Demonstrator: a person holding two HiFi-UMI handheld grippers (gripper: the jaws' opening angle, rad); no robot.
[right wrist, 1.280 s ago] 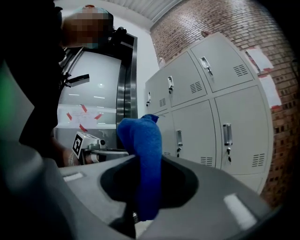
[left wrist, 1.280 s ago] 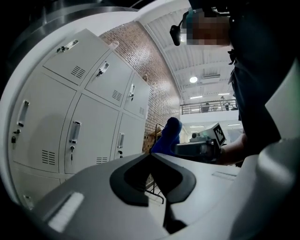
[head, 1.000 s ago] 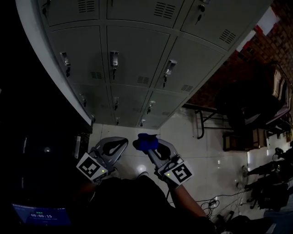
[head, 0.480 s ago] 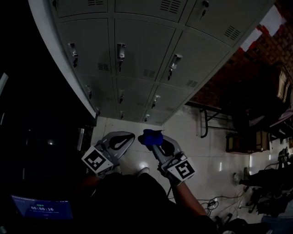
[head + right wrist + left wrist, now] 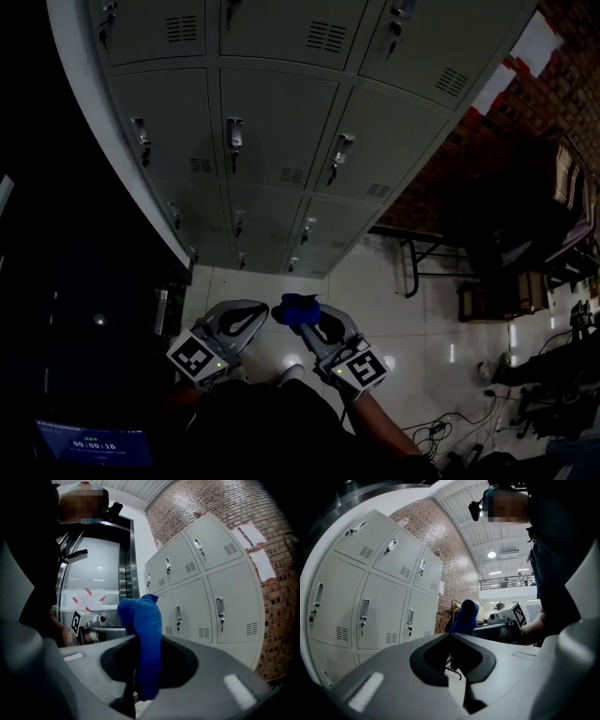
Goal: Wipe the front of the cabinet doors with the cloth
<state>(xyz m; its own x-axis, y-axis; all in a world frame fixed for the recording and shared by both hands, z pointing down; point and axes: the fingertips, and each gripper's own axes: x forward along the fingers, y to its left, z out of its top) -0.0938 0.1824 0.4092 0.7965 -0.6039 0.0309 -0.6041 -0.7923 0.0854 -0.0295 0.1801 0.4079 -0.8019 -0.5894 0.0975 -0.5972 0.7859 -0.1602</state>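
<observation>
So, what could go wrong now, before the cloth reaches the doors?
The cloth is bunched and stands well past the right tongs, which are shut on it. Pressed on a door, it may slip out. The latches stick out from the doors, so the cloth could snag there. With so little cloth spread, the hard tongs might scrape the door.

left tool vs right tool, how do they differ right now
The right tool is shut on a bunched blue cloth; the left tool is shut with nothing between its jaws. In the head view the left tool angles rightward and the right tool leftward, so their tips converge. Both are grey and held low, apart from the grey metal cabinet doors.
</observation>
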